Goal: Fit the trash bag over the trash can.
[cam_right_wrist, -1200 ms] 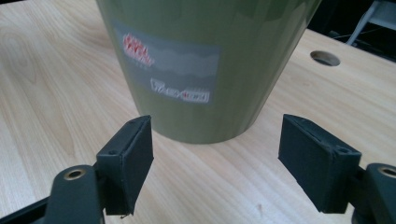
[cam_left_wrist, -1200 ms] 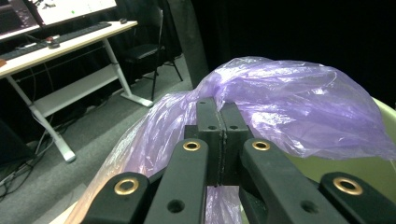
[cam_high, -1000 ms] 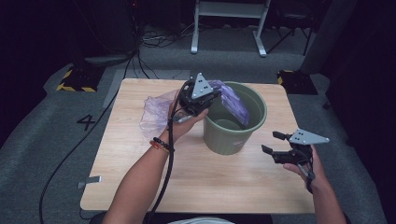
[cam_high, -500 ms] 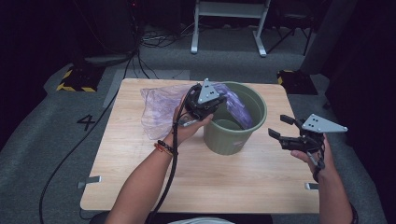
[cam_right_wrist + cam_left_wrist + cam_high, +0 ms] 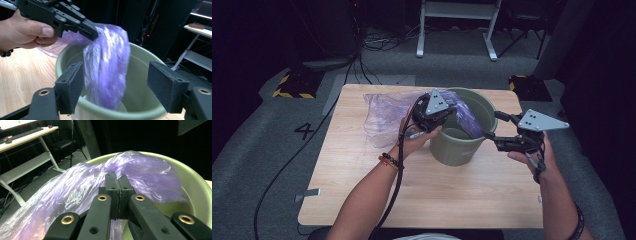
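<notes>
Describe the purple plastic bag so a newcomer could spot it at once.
On the light wooden table stands a round sage-green plastic bucket. Draped over its rim is the thin translucent purple plastic bag, pinched by the left gripper. Nothing else there is purple or crinkly.

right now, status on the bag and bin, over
Left gripper shut on purple bag, bag hanging into green bin. Right gripper open at the rim, holding nothing. Nothing in the way.

A thin, crumpled purple plastic bag (image 5: 384,112) drapes from the tabletop's far edge over the round green plastic bucket (image 5: 462,150), one end seemingly hanging inside.
</notes>
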Available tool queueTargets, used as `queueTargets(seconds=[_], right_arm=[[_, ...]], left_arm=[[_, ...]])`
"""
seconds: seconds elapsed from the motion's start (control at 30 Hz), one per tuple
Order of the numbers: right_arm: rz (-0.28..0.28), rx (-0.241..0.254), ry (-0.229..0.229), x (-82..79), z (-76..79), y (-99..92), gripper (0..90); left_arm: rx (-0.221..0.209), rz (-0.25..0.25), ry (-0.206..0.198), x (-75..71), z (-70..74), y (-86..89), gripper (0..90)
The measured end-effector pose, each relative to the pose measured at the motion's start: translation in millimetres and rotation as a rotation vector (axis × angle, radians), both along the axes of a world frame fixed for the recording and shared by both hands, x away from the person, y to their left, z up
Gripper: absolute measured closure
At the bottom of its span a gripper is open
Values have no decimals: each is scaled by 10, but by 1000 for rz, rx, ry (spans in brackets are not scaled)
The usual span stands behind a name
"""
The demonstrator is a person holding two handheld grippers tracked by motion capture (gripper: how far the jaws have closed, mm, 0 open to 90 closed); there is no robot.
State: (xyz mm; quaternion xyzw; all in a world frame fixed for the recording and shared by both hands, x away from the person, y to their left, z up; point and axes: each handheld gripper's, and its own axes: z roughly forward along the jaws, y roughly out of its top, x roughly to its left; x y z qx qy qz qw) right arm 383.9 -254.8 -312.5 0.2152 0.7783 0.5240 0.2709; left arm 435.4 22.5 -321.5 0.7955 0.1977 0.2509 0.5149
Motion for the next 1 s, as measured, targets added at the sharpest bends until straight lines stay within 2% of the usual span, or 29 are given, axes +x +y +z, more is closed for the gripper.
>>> queueTargets(seconds=[0.23, 0.37, 0.53, 0.57, 0.6, 0.63, 0.67, 0.77, 0.87, 1.0], right_arm=[[-4, -47, 37, 106, -22, 208, 306], [-14, -69, 50, 157, -57, 290, 366], [-13, -85, 60, 191, -104, 342, 565], [-5, -96, 62, 199, -119, 360, 649], [-5, -96, 62, 199, -119, 360, 649], [4, -99, 60, 204, -130, 380, 738], [4, -99, 60, 204, -130, 380, 738], [15, -110, 58, 201, -143, 407, 827], [12, -111, 57, 212, -154, 407, 871], [2, -103, 64, 229, -165, 383, 890]], left_arm=[[10, -19, -2, -46, -19, -62, 893], [12, -31, -3, -69, -26, -73, 892], [13, -46, -1, -99, -37, -81, 890], [14, -48, -1, -106, -38, -82, 890], [14, -50, -2, -113, -38, -82, 890], [12, -53, 1, -119, -39, -85, 888], [12, -54, 0, -122, -39, -87, 888], [8, -64, 4, -129, -39, -83, 878], [2, -76, 11, -137, -43, -68, 821], [-27, -58, 41, -182, -14, 9, 629]])
